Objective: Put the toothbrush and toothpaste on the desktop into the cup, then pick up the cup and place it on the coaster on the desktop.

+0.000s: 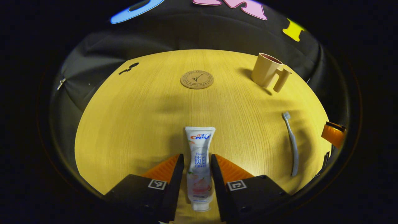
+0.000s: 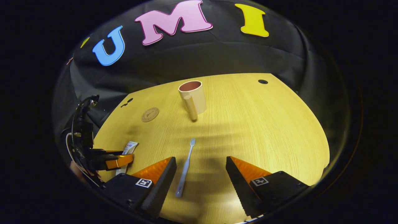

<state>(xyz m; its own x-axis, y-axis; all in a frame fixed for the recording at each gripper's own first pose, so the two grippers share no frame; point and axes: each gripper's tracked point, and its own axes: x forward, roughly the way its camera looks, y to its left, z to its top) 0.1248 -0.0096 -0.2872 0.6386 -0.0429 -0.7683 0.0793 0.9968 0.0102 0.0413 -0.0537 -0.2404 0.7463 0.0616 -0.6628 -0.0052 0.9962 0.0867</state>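
A white toothpaste tube lies flat on the wooden table, cap end nearest the camera. My left gripper is closed around its middle, both fingers against its sides. A pale blue toothbrush lies between the fingers of my right gripper, nearer the left finger and touching neither; that gripper is open. The beige cup with a handle stands upright farther back. A round cork coaster lies to its left. In the right gripper view the left gripper holds the toothpaste tube at the far left.
In the left gripper view the coaster sits straight ahead, with the cup and the toothbrush to the right. Part of the right gripper shows at the table's right edge. Small holes mark the tabletop's far corners.
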